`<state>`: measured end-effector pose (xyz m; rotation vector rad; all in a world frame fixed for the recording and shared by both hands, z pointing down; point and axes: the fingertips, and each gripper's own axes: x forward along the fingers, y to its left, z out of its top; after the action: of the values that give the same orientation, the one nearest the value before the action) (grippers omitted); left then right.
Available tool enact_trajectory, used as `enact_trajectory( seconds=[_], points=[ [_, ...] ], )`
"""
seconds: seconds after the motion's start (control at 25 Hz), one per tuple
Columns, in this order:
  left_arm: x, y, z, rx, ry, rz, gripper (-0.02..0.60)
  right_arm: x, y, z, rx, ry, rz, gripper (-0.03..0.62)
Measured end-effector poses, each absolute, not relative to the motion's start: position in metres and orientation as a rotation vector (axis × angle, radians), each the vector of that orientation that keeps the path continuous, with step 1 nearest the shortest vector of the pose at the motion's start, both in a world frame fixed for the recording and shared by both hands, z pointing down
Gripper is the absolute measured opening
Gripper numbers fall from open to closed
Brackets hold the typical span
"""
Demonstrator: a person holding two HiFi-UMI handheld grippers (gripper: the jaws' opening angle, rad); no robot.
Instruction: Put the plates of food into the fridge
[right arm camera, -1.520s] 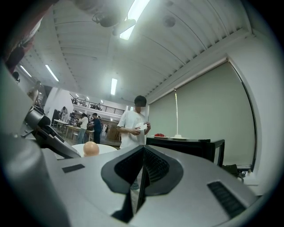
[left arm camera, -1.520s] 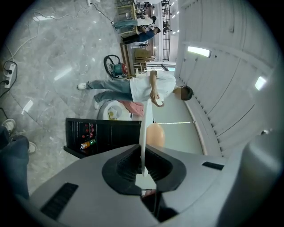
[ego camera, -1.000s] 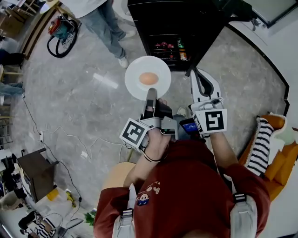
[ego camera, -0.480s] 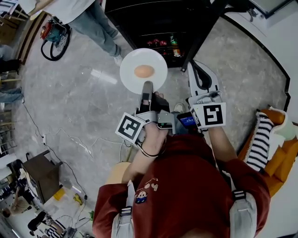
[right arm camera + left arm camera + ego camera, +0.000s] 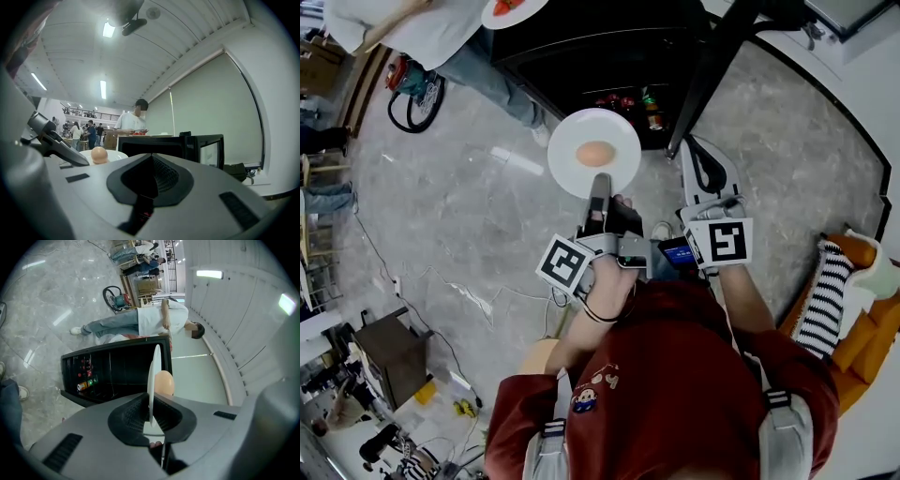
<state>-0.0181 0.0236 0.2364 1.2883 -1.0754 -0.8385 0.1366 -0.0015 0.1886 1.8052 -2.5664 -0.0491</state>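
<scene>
Left gripper [image 5: 600, 187]: clenched on the near rim of the plate [image 5: 594, 153]. The left gripper view shows the rim edge-on, wedged between the two ribbed pads, which are closed on it.

Plate: round, plain white, glossy, shallow. It is held about level and out in front of the person, above the grey marble floor [image 5: 459, 216]. Its far edge lies just short of the fridge [image 5: 609, 56] opening.

Food [image 5: 595, 154]: one smooth oval piece, pale orange-tan and egg-like. It sits near the plate's centre, slightly to the far side. I cannot tell whether it is an egg or a bun.

Right gripper [image 5: 689, 145]: jaws closed together with nothing between them, confirmed in the right gripper view. It is held to the right of the plate, apart from it, and points toward the fridge.

Fridge: low, black cabinet. Its door [image 5: 712, 66] is swung open on the right side. Cans and small red items [image 5: 628, 100] show on an inner shelf.

Bystander [image 5: 478, 37]: stands at far left beside the fridge, in a white top and jeans, holding a second plate with red food [image 5: 508, 7] over the fridge top.
</scene>
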Motion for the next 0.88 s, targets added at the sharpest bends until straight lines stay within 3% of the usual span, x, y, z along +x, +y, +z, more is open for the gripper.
enact_trajectory(
  seconds=[0.88],
  points=[
    [-0.006, -0.033, 0.244, 1.372, -0.935, -0.708, 0.021, 0.13, -0.042, 0.194, 1.902, -2.44, -0.036, 0.011]
  ],
)
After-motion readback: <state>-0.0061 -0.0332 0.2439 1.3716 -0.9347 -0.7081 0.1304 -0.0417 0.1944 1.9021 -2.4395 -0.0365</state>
